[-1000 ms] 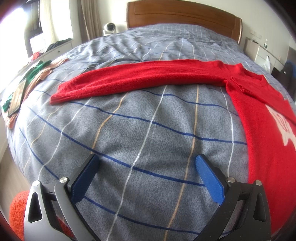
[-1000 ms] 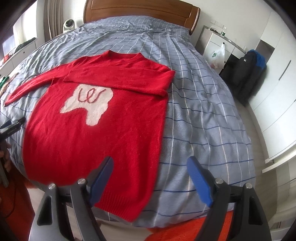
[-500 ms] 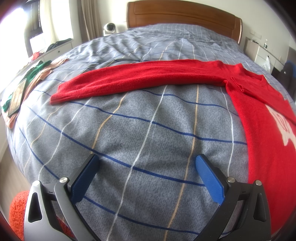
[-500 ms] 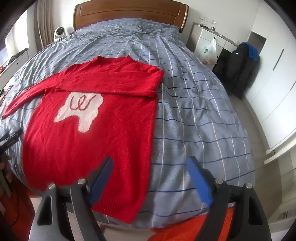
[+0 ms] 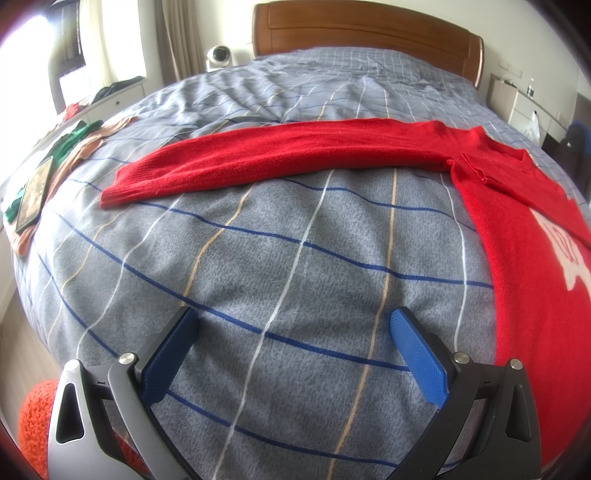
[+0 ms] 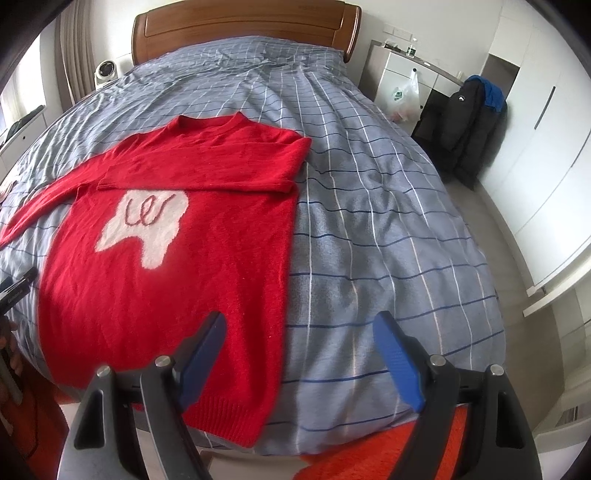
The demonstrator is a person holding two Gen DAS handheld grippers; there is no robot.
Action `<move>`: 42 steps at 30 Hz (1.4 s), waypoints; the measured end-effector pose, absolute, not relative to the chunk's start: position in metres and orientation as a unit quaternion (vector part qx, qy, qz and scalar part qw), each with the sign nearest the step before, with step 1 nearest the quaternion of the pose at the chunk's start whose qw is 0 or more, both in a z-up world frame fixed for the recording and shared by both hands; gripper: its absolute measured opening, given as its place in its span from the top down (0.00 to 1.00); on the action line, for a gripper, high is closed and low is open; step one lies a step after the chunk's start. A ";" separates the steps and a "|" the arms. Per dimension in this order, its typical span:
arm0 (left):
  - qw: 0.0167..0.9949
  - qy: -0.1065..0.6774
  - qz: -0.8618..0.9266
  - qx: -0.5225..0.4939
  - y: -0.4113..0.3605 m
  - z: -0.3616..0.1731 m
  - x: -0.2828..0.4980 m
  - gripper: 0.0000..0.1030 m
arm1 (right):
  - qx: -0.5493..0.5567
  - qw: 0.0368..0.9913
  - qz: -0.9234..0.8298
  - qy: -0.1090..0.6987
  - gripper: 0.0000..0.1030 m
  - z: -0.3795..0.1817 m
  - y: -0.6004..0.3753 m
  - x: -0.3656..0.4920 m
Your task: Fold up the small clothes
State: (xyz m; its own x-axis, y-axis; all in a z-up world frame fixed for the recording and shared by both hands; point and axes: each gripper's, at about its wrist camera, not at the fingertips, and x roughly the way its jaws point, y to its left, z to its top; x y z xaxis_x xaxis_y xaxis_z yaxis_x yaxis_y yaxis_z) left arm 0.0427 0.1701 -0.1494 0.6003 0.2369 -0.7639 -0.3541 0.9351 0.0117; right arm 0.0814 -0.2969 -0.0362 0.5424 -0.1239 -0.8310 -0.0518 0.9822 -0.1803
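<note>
Rightward the right tool's [image 6: 299,354] view has swung; both tools stay spread, empty. Red sweater [image 6: 177,258] lies flat on the bed [image 6: 388,221]; left tool [image 5: 291,343] should pinch the outstretched sleeve's [image 5: 258,162] cuff, mid-left, folding it across.

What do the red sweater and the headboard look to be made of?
Red sweater: soft knit, probably wool or acrylic; fuzzy matte surface, ribbed hem and cuff. Headboard: wood or wood veneer with a glossy varnish; brown grain-like tone and light reflections.
</note>
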 end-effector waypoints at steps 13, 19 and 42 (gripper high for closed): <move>0.892 0.415 0.166 -0.071 0.170 -0.149 0.043 0.00 | -0.103 0.874 -0.036 0.474 0.22 -0.037 -0.299 0.082; 0.892 0.415 0.166 -0.071 0.170 -0.149 0.042 0.00 | -0.108 0.874 -0.043 0.472 0.22 -0.038 -0.301 0.082; 0.876 0.432 0.107 -0.184 0.209 -0.109 0.025 0.01 | -0.098 0.872 -0.014 0.480 0.21 -0.057 -0.287 0.081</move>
State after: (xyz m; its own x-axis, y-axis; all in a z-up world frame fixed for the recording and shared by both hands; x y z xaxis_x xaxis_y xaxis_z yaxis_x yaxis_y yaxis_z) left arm 0.0247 0.2088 -0.1091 0.6030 0.0288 -0.7972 -0.3468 0.9094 -0.2295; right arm 0.0812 -0.2874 -0.0565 0.5397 -0.1190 -0.8334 -0.0693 0.9803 -0.1849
